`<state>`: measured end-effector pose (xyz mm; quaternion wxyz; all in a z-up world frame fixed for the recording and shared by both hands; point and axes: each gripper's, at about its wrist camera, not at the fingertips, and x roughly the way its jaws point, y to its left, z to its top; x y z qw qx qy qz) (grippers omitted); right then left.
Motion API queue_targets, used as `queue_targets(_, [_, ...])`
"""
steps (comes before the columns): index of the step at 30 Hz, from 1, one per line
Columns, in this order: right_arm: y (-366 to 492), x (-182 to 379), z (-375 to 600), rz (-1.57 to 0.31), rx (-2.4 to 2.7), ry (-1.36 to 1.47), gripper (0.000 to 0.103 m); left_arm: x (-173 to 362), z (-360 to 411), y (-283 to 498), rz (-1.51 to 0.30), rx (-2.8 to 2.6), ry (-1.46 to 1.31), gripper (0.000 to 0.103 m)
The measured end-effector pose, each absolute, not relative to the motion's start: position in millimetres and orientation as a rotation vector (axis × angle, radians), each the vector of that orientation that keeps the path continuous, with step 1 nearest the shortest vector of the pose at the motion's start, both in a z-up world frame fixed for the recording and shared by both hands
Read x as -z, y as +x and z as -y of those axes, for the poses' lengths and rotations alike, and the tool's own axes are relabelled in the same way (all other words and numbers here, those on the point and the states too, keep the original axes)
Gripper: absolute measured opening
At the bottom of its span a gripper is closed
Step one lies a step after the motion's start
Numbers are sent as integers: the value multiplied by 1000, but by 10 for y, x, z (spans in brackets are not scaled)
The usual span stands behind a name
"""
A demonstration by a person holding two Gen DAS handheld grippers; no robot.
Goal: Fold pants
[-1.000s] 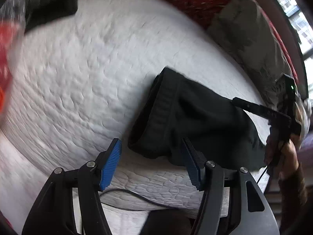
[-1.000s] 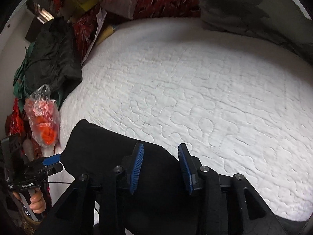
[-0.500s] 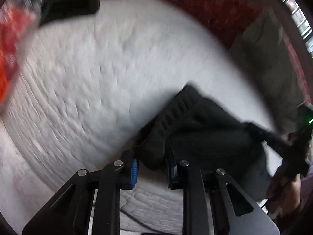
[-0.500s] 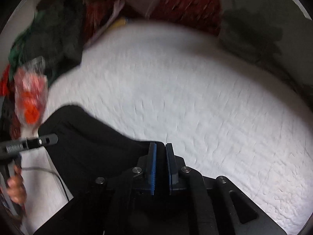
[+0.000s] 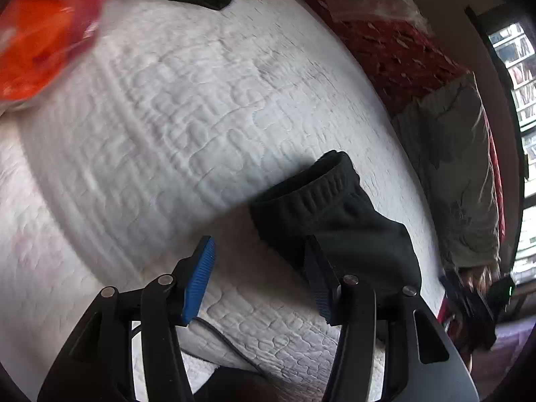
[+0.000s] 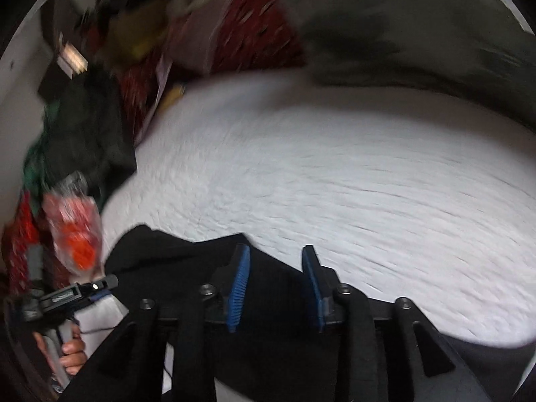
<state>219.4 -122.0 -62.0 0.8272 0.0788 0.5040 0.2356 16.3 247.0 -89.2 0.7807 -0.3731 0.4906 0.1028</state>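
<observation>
Black pants (image 5: 338, 224) lie bunched in a folded bundle on a white quilted bedspread (image 5: 207, 127), at the near edge of the bed, their ribbed waistband turned toward the middle of the quilt. The left gripper (image 5: 259, 281) hovers just above the bundle's waistband end, its jaws having just opened again after a brief squeeze; they now stand about half apart, and no cloth is pinched between the blue pads (image 5: 197, 281), though the right-hand pad overlaps the dark fabric in the picture. Seen from the right wrist camera, the right gripper (image 6: 276, 288) hangs over the other end of the pants (image 6: 187, 268), its jaws likewise just reopened to a narrow gap, with black cloth showing beneath them but nothing clamped. In that same view a person's hand (image 6: 72, 356) grips the handle of the left gripper (image 6: 100, 283) at the bundle's left edge. A clear bag of orange items (image 6: 75, 234) sits beside the pants at the left side of the bedspread (image 6: 351, 181), and a red patterned blanket (image 5: 398, 53) and a grey pillow (image 5: 459, 174) lie along the quilt's far side.
</observation>
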Motion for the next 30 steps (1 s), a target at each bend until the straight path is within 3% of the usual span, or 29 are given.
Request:
queue_targets(3, [1960,499,1814,-1049,-418,245,45,862,-2528,124,-1013,-263,-843,60])
queue_targets(6, [1678,512,2513,-1053,-302,329,48,967,-2696,359,-1098,-308,-919,58])
queue_targets(8, [1495,571,2875,-1065,-235,375,49,798,-2643,337,-1039,-291,-952,58])
queue_targets(11, [1157,596,3349,-1035,-183,436,49,505,-2226,269,-996,-225,-830,60])
queue_targets(15, [909,735,3817,-1019,-117,547,49,538,-1342,344,-1100,-56,-733,60])
queue_targets(21, [843,958,4169,-1008,-90,719,49,810,28,521,-1297,151,-601,60])
queue_targets(30, [1038,982,3964,-1010,-187,608,49,918,295,698,-1312,136,-592,60])
